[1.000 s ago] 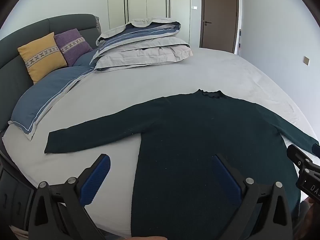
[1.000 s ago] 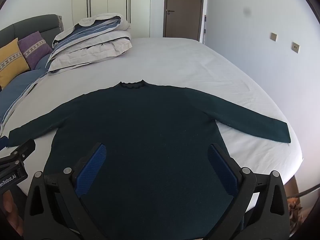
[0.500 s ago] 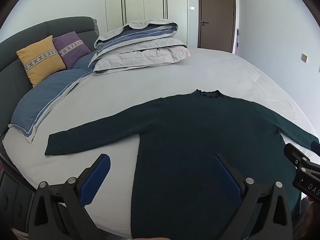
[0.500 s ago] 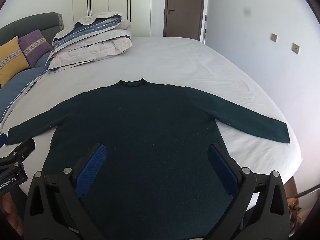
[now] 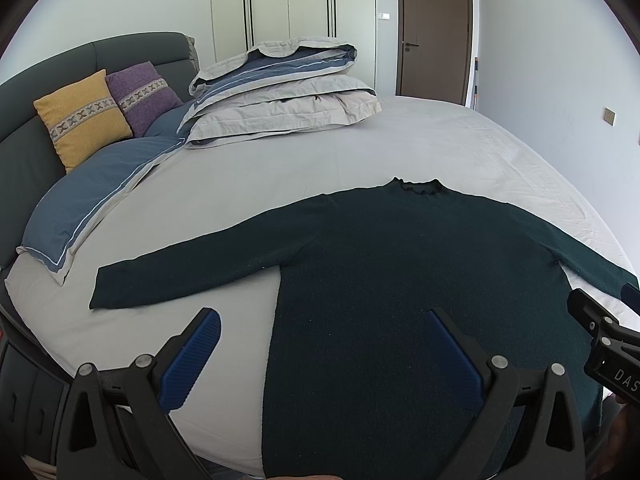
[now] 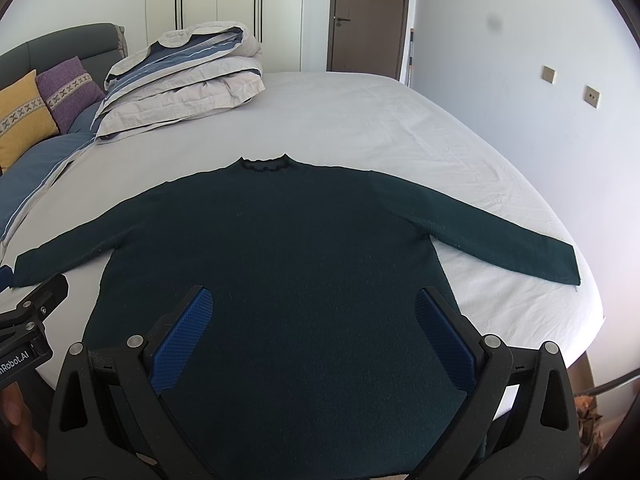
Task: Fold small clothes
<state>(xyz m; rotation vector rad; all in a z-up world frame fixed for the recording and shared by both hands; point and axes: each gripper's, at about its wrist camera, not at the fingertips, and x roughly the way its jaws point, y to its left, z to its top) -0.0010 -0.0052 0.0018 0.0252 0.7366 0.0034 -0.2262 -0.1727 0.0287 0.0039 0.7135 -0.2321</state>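
Observation:
A dark green long-sleeved sweater (image 5: 400, 280) lies flat on the grey bed sheet (image 5: 320, 160), front up, both sleeves spread out, collar away from me. It also shows in the right wrist view (image 6: 300, 260). My left gripper (image 5: 324, 324) is open and empty, above the sweater's lower left side edge near the hem. My right gripper (image 6: 314, 304) is open and empty, above the lower middle of the sweater. Each gripper's body shows at the edge of the other's view.
A folded grey and blue duvet (image 5: 280, 92) is stacked at the far side of the bed. Yellow (image 5: 80, 116) and purple (image 5: 144, 92) cushions lean on the dark headboard at the left. A blue pillow (image 5: 92, 196) lies below them. The bed's edge is close in front.
Both views have shifted only slightly; the grippers stay open above the sweater's lower part. The sweater has not moved.

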